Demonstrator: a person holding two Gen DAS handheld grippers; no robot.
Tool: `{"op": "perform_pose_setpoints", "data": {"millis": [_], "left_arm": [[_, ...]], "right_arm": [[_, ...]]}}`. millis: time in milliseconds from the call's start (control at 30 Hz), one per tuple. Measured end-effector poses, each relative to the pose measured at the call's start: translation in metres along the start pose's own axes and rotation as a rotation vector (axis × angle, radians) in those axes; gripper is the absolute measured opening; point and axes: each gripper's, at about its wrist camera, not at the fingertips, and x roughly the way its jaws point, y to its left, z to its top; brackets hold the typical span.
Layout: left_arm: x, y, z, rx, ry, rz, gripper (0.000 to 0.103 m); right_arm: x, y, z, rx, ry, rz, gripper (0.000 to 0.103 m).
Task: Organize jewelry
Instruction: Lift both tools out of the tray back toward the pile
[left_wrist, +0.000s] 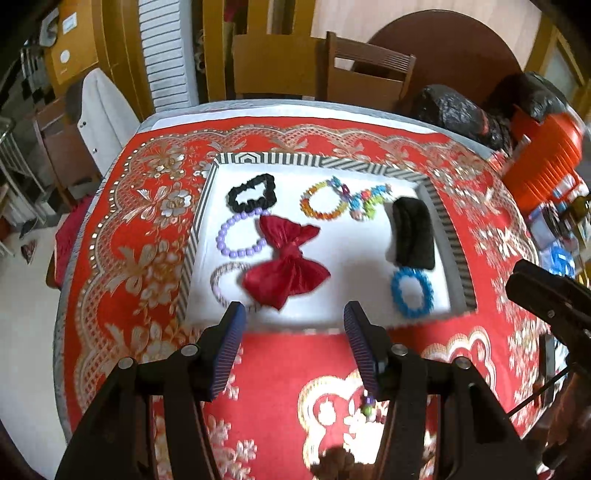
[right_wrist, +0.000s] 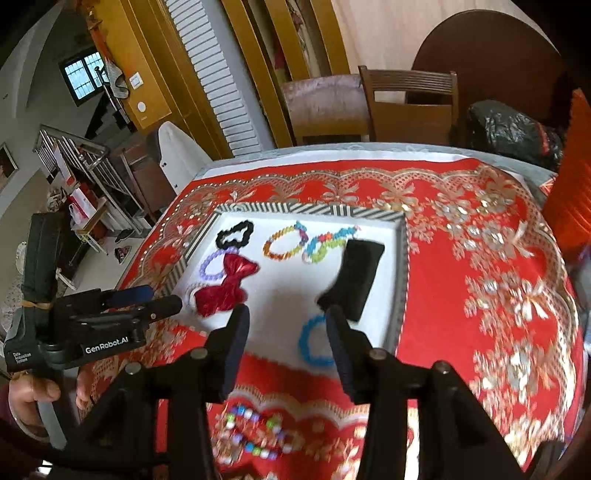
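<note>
Clearly, writing: "GenRobot.AI" on left gripper (right_wrist: 147, 299) beside striped tray (right_wrist: 400, 258).
Left jaws: apart, empty.
Right gripper (right_wrist: 286, 321) jaws: apart, empty.

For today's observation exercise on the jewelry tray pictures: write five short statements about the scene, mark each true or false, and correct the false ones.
1. The red bow lies inside the striped tray. True.
2. The left gripper clamps the bow. False: its fingers stand apart with nothing between them.
3. The blue ring lies outside the tray on the cloth. False: it lies in the tray, just nearer the camera than the black pouch.
4. A multicoloured bead bracelet lies on the red tablecloth, outside the tray. True.
5. The right gripper carries the purple bead bracelet. False: that bracelet lies in the tray, and the gripper is empty.
</note>
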Motion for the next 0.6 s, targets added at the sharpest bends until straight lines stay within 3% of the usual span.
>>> {"op": "perform_pose_setpoints", "data": {"millis": [300,600], "left_arm": [[-0.02,-0.004,-0.046,0.061,0.012,0.011,0.041],[-0.033,-0.006,-0.075,0.109,0.015,0.038,0.04]], "right_arm": [[-0.034,0.017,-0.047,0.007,0.007,-0.015,0.051],[-0.041,0.029,-0.087,0.026,0.03,-0.04,0.052]]}}
